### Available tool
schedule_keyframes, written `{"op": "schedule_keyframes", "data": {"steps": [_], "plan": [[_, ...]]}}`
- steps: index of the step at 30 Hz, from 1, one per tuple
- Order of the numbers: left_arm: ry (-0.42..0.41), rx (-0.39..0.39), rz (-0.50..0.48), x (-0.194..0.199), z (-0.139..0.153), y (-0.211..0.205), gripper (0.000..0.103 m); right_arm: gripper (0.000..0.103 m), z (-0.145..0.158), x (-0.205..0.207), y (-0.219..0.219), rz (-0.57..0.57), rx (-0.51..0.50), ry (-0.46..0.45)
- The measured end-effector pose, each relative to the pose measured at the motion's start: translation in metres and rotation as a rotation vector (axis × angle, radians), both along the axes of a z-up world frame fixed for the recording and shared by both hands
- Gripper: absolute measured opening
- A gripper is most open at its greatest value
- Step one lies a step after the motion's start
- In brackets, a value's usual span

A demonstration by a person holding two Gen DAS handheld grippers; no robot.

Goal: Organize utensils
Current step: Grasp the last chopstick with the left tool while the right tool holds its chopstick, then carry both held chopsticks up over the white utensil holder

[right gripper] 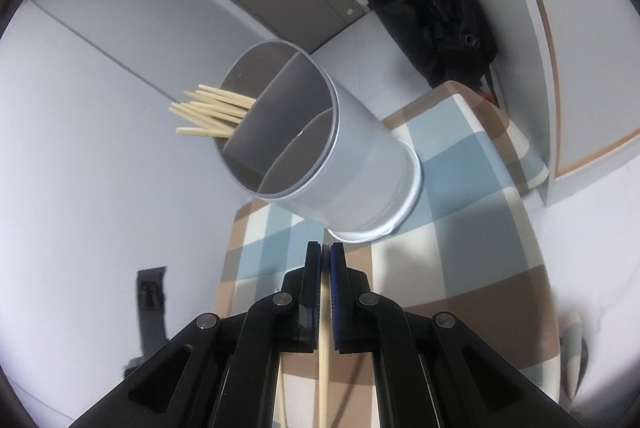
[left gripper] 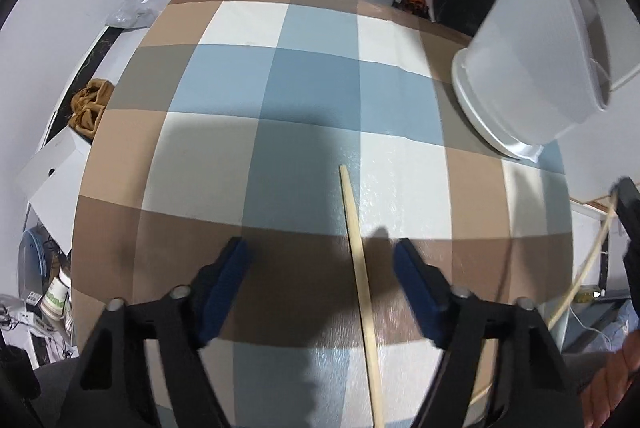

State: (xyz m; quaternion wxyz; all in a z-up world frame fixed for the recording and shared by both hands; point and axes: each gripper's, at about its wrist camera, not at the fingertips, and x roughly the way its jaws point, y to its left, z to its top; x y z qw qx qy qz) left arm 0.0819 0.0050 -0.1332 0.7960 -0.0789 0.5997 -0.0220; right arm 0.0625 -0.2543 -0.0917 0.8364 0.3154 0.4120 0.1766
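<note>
Between the spread, empty jaws of the left gripper a chopstick lies on the checked tablecloth. Centre over it before closing. Clenched on another chopstick, the right gripper faces the divided holder.

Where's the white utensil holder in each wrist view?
Left wrist: white utensil holder at the upper right, standing on the checked tablecloth's far right edge.
Right wrist: holder in the centre, chopsticks sticking out of one compartment.
Shared landmark: the checked tablecloth.
</note>
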Motion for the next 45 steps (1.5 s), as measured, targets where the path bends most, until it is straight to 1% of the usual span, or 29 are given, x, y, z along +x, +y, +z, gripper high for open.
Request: {"op": "schedule_keyframes", "data": {"steps": [1, 2, 3, 4, 6, 7, 9, 11, 13, 15, 17, 19, 21, 23, 26, 28, 30, 31, 33, 35, 36, 37, 45], "plan": [[-0.003, 0.014, -0.007, 0.001, 0.001, -0.002, 0.064, 0.003, 0.001, 0.000, 0.000, 0.001, 0.006, -0.002], [-0.005, 0.034, -0.014, 0.002, 0.000, -0.006, 0.059, 0.003, 0.001, 0.001, -0.002, 0.002, 0.010, -0.005], [-0.013, 0.059, -0.025, 0.002, 0.001, -0.010, 0.052, 0.003, 0.002, 0.001, -0.003, 0.002, 0.014, -0.009], [-0.016, 0.083, -0.037, 0.003, 0.000, -0.015, 0.049, 0.004, 0.004, 0.001, -0.004, 0.002, 0.019, -0.018], [-0.021, 0.119, -0.057, 0.004, -0.001, -0.023, 0.035, 0.003, 0.006, -0.003, -0.007, 0.004, 0.009, -0.033], [-0.025, 0.118, -0.066, 0.005, -0.001, -0.025, 0.030, 0.003, 0.007, -0.003, -0.006, 0.009, 0.003, -0.037], [-0.016, 0.115, -0.070, 0.006, 0.000, -0.030, 0.013, 0.004, 0.010, -0.002, -0.005, 0.014, -0.012, -0.048], [-0.005, 0.100, -0.072, 0.007, 0.000, -0.034, 0.002, 0.004, 0.013, -0.004, -0.003, 0.024, -0.030, -0.061], [0.000, 0.103, -0.061, 0.008, 0.000, -0.036, 0.002, 0.004, 0.016, -0.006, -0.002, 0.028, -0.046, -0.076], [-0.002, 0.075, -0.061, 0.007, 0.001, -0.038, 0.001, 0.004, 0.019, -0.009, -0.002, 0.031, -0.058, -0.091], [-0.020, 0.063, -0.053, 0.006, 0.005, -0.041, 0.001, 0.004, 0.022, -0.013, -0.002, 0.030, -0.070, -0.107], [-0.069, 0.018, -0.042, -0.001, 0.017, -0.041, 0.001, 0.004, 0.025, -0.015, -0.002, 0.027, -0.080, -0.117], [-0.125, -0.003, -0.026, -0.008, 0.030, -0.039, 0.001, 0.003, 0.027, -0.018, -0.001, 0.029, -0.095, -0.128], [-0.178, -0.032, -0.037, -0.018, 0.047, -0.040, 0.001, 0.003, 0.029, -0.020, 0.000, 0.029, -0.108, -0.140], [-0.255, -0.038, -0.043, -0.031, 0.067, -0.038, 0.001, 0.003, 0.032, -0.024, 0.004, 0.031, -0.141, -0.164], [-0.320, -0.073, -0.033, -0.045, 0.083, -0.033, 0.001, 0.003, 0.035, -0.027, 0.008, 0.038, -0.164, -0.183], [-0.372, -0.107, -0.017, -0.054, 0.093, -0.028, 0.001, 0.004, 0.037, -0.030, 0.013, 0.045, -0.194, -0.206], [-0.393, -0.118, -0.010, -0.052, 0.095, -0.025, 0.001, 0.004, 0.039, -0.033, 0.016, 0.047, -0.213, -0.221], [-0.436, -0.121, -0.008, -0.060, 0.102, -0.028, 0.001, 0.004, 0.042, -0.038, 0.021, 0.054, -0.246, -0.254], [-0.457, -0.117, -0.022, -0.062, 0.105, -0.029, 0.001, 0.004, 0.046, -0.042, 0.026, 0.059, -0.278, -0.283], [-0.457, -0.117, -0.026, -0.049, 0.104, -0.025, 0.001, 0.004, 0.047, -0.044, 0.028, 0.062, -0.287, -0.295], [-0.457, -0.121, -0.034, -0.048, 0.104, -0.023, 0.001, 0.004, 0.049, -0.046, 0.031, 0.064, -0.302, -0.311], [-0.485, -0.134, -0.099, -0.052, 0.115, -0.019, 0.001, 0.003, 0.058, -0.052, 0.049, 0.086, -0.362, -0.389]]}}
